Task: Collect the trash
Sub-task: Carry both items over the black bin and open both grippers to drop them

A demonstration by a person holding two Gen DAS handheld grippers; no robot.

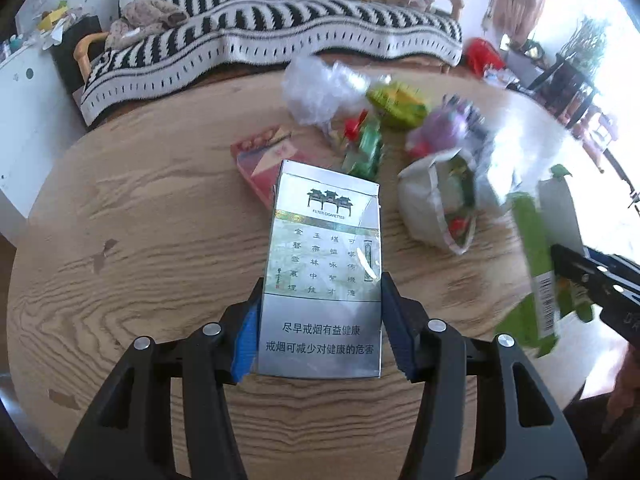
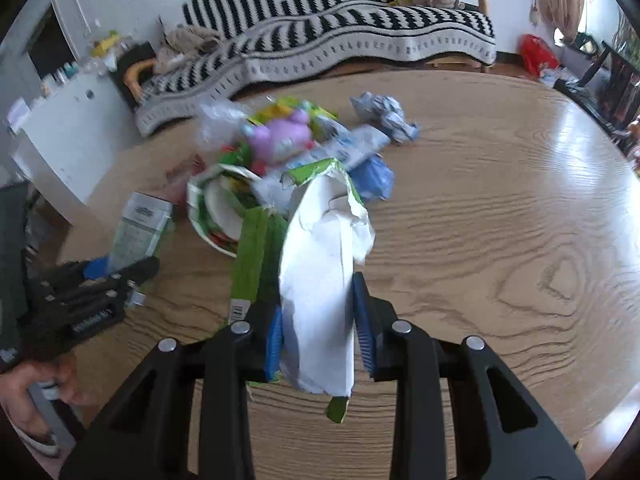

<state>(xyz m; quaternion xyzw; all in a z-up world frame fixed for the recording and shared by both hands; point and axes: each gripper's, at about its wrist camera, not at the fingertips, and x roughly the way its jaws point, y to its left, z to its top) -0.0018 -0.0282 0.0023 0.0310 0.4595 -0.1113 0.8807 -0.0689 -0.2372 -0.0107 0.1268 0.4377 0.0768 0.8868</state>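
Note:
My left gripper (image 1: pixel 320 316) is shut on a silver cigarette pack (image 1: pixel 324 264) and holds it over the round wooden table (image 1: pixel 140 216). My right gripper (image 2: pixel 318 320) is shut on a torn green-and-white carton (image 2: pixel 320 280), also above the table. The carton shows at the right in the left wrist view (image 1: pixel 540 256), and the pack at the left in the right wrist view (image 2: pixel 140 220). A trash pile lies mid-table: a red pack (image 1: pixel 260 160), clear plastic (image 1: pixel 316 88), green wrappers (image 1: pixel 366 148), a purple toy-like item (image 2: pixel 280 136) and a white bowl-shaped container (image 1: pixel 432 200).
Crumpled blue paper (image 2: pixel 388 116) and a blue wad (image 2: pixel 376 178) lie beside the pile. A sofa with a black-and-white striped cover (image 1: pixel 280 28) stands behind the table. A white cabinet (image 2: pixel 60 140) is at the left. Bare tabletop extends to the right (image 2: pixel 520 200).

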